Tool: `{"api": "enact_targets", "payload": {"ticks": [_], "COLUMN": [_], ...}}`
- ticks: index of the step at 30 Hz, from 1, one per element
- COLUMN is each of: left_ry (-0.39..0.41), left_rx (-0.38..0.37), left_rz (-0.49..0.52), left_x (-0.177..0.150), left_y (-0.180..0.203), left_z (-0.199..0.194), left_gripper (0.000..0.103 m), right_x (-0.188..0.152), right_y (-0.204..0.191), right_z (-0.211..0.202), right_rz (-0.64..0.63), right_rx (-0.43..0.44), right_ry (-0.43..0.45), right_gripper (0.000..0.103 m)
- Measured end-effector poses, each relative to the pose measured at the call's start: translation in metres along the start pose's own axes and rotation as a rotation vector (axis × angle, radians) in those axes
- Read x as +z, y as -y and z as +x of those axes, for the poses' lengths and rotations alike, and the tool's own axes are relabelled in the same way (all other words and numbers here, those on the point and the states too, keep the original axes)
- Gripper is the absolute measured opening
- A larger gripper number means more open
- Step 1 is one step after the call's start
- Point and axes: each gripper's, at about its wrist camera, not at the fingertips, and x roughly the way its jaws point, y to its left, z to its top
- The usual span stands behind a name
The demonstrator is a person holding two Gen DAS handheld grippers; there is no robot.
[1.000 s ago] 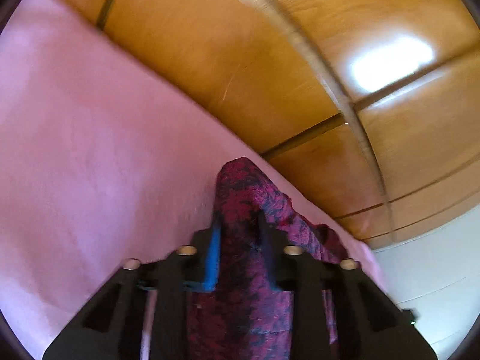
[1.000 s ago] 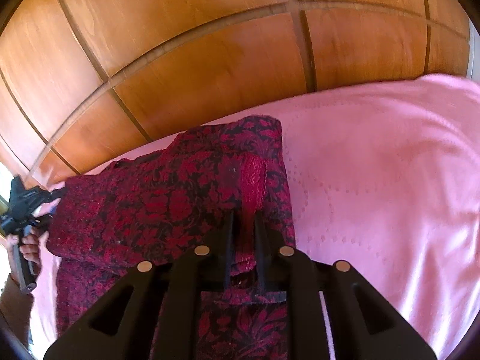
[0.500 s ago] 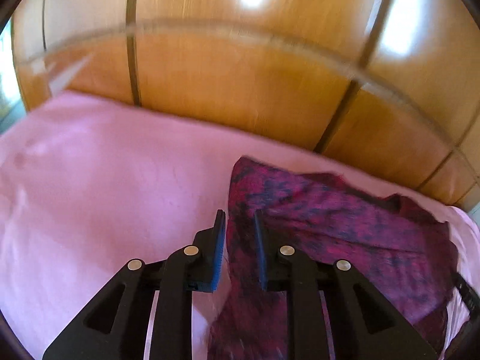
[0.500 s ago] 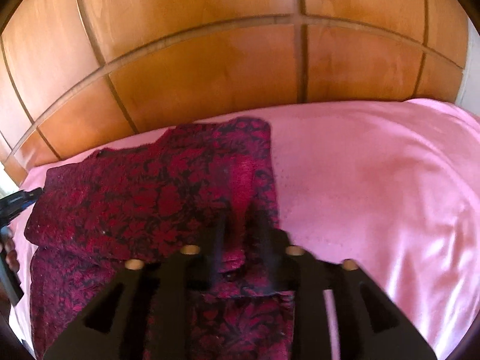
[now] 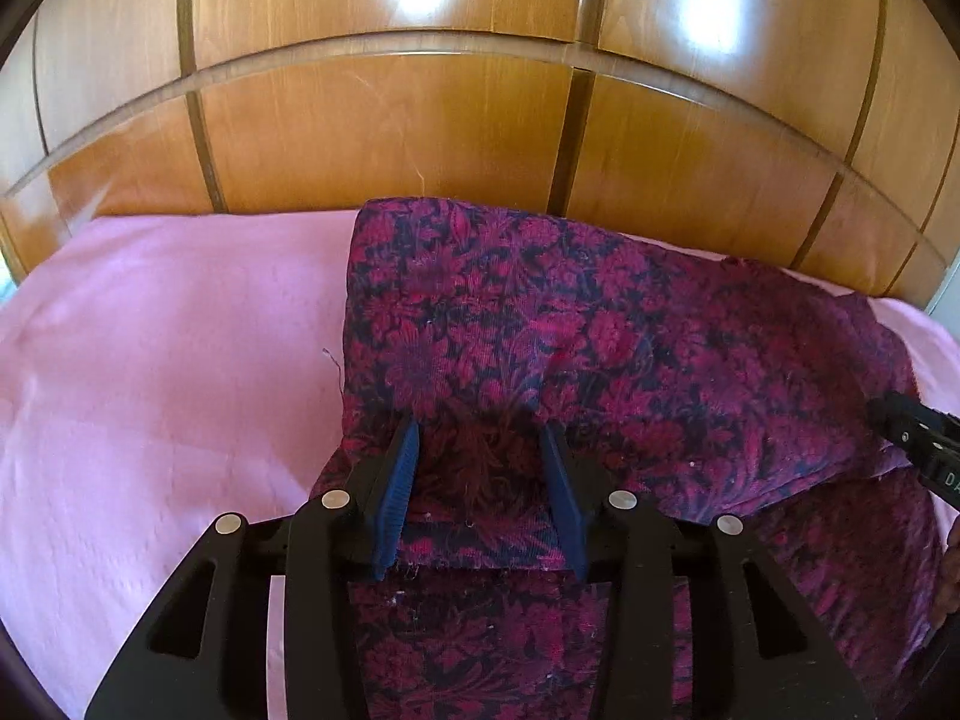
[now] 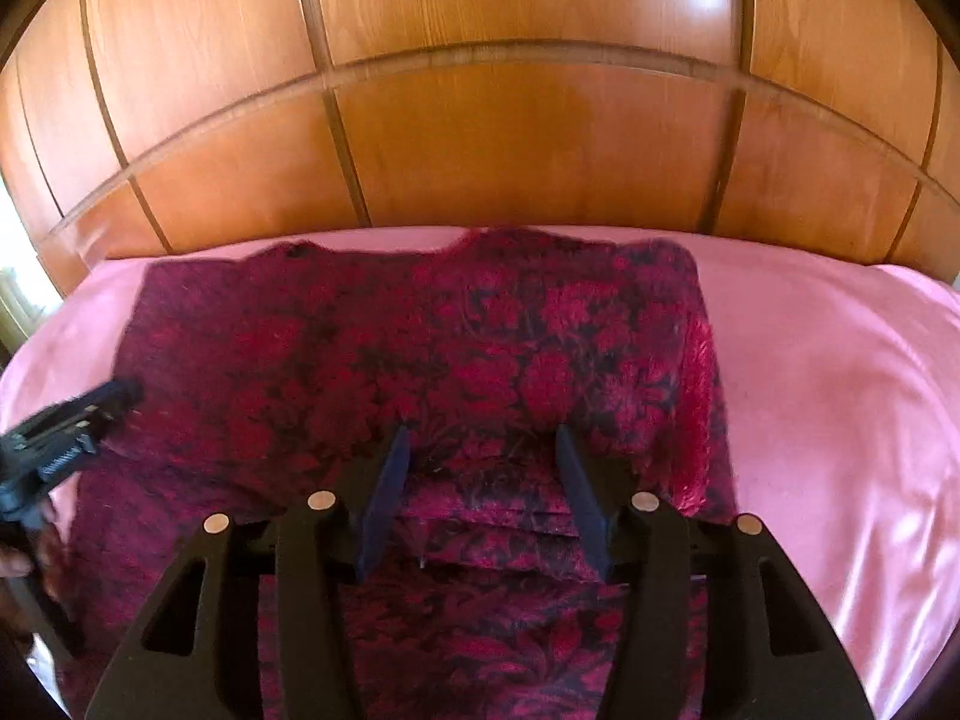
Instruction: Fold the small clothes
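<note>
A dark red and black floral garment [image 5: 600, 348] lies on the pink bedsheet [image 5: 168, 360], its upper part folded down over the lower part. It also shows in the right wrist view [image 6: 420, 360]. My left gripper [image 5: 480, 438] is open, jaws wide apart, over the folded edge near the garment's left side. My right gripper [image 6: 483, 441] is open over the folded edge near the garment's right side. Neither holds the cloth. The other gripper shows at the edge of each view: the right one [image 5: 918, 444], the left one [image 6: 66, 420].
A wooden panelled headboard [image 5: 390, 132] rises right behind the garment, also in the right wrist view [image 6: 510, 138]. The pink sheet [image 6: 840, 390] spreads to both sides of the garment.
Both grippers were shut on the garment's edge and carried it toward the headboard. Both have now opened and let go; the folded part lies flat.
</note>
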Motion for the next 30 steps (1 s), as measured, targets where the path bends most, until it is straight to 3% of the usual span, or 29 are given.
{"api": "enact_targets", "payload": {"ticks": [5,10,15,18,28,30], "left_ry": [0.005,0.051,0.116,0.157,0.205,0.204], "left_rx": [0.051,0.129,0.098,0.082,0.074,0.073], "left_rz": [-0.005,0.029,0.018,-0.001,-0.025,-0.028], "left_x": [-0.001,-0.011,-0.018,-0.021,-0.035,-0.039], "left_y": [0.008,0.025,0.027,0.025,0.018,0.017], "left_z": [-0.002,-0.03,-0.071,-0.094,-0.132,-0.137], "left_gripper": [0.041,0.041,0.041,0.054,0.054,0.054], "right_x": [-0.01,-0.019,-0.021,-0.022,-0.02,-0.018], "right_y": [-0.007,-0.015,-0.015,-0.016,-0.019,-0.02], "right_z": [0.001,0.0,-0.002,-0.002,-0.002,-0.005], "right_rz": [-0.061,-0.081,-0.086,-0.092,-0.107,-0.106], "right_rx": [-0.044,-0.071,-0.078,-0.088,-0.117,-0.128], "right_ry": [0.048,0.077,0.093,0.096,0.089,0.087], "right_gripper": [0.051,0.051,0.051,0.052,0.054,0.058]}}
